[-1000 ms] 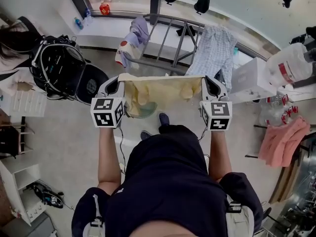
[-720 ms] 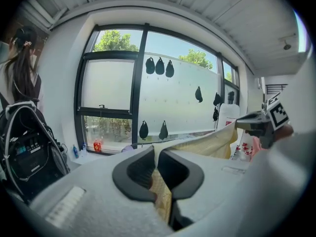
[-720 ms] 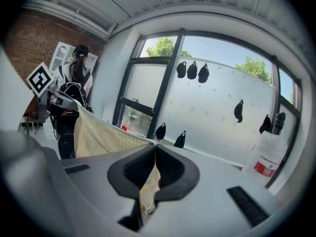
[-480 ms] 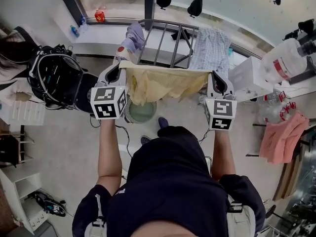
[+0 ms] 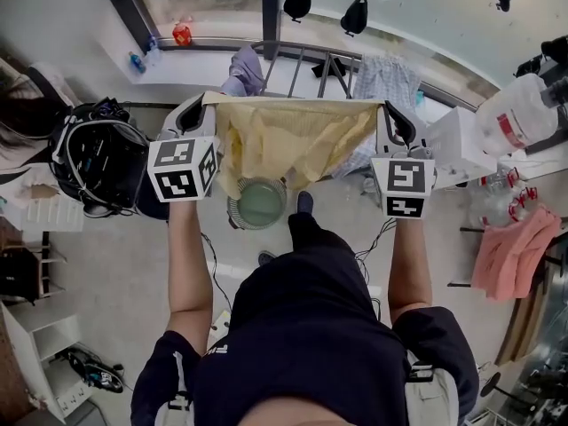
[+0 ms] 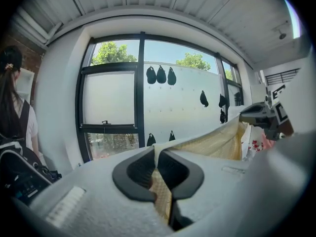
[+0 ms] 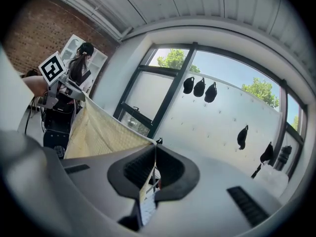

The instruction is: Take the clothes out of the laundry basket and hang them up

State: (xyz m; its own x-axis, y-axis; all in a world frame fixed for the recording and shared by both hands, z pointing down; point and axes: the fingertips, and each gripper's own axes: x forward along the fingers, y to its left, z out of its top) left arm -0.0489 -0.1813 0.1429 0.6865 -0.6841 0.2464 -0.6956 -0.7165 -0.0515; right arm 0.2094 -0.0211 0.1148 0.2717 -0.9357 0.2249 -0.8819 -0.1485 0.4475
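Two corners of the yellow cloth (image 5: 288,140) are pinched in left gripper (image 5: 204,105) and right gripper (image 5: 389,112) fingers (image 6: 132,172), stretched flat, probably for the drying rack (image 5: 302,51) above.

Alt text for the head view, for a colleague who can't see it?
Left hand-held gripper and right hand-held gripper each pinch a top corner of a yellow cloth, spread between them above a round basket on the floor. A drying rack stands behind.

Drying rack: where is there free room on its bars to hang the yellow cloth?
For the yellow cloth, the drying rack looks mostly bare between the lavender garment and the blue patterned garment; both ends are occupied.
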